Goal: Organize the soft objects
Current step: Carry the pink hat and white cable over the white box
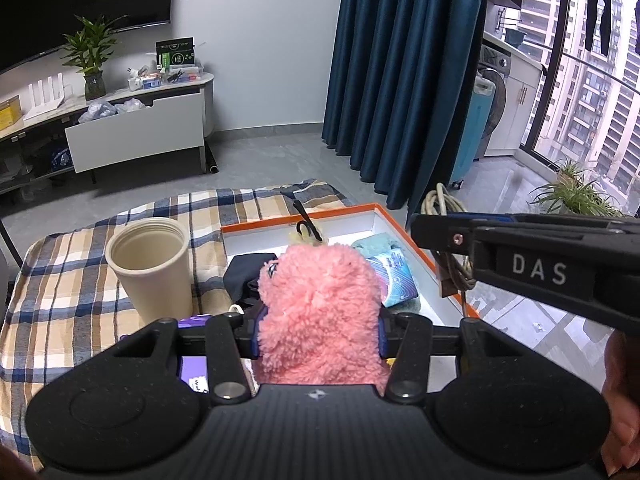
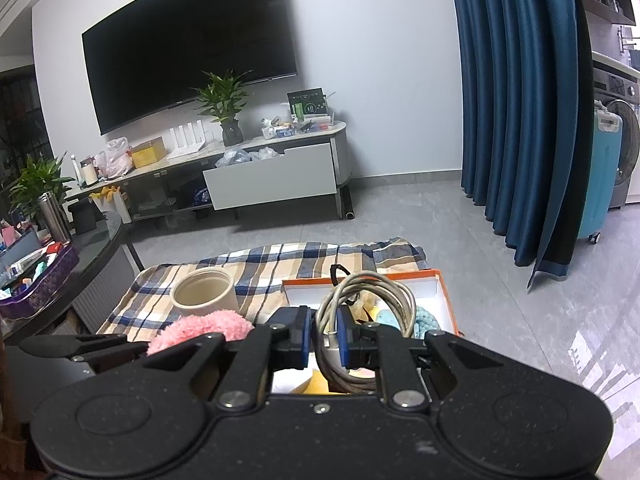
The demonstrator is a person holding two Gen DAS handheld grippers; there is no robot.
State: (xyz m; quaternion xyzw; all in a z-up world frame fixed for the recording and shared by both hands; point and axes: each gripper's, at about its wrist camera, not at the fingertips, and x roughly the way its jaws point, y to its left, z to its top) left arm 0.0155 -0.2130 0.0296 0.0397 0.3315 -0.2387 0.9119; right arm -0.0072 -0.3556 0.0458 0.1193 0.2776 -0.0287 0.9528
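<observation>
Pink plush [image 1: 320, 316], cream cup [image 1: 150, 266], orange-rimmed box [image 1: 404, 222] — cloth [image 1: 72, 280] plaid in blue, tan, white.

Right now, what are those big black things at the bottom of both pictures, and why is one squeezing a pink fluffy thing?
Those black things are grabbing tools. A person holds one in each hand, and each tool has a little camera looking out along its two fingers. So each picture is what one tool sees.

In the left camera's picture, the left hand-held gripper squeezes a pink fluffy toy. In the right camera's picture, the right hand-held gripper pinches a coiled grey cable.

Below them lies a checked cloth. On it stand a cream cup and an orange-rimmed box. The box holds soft things, such as a light blue towel and a dark cloth.
</observation>
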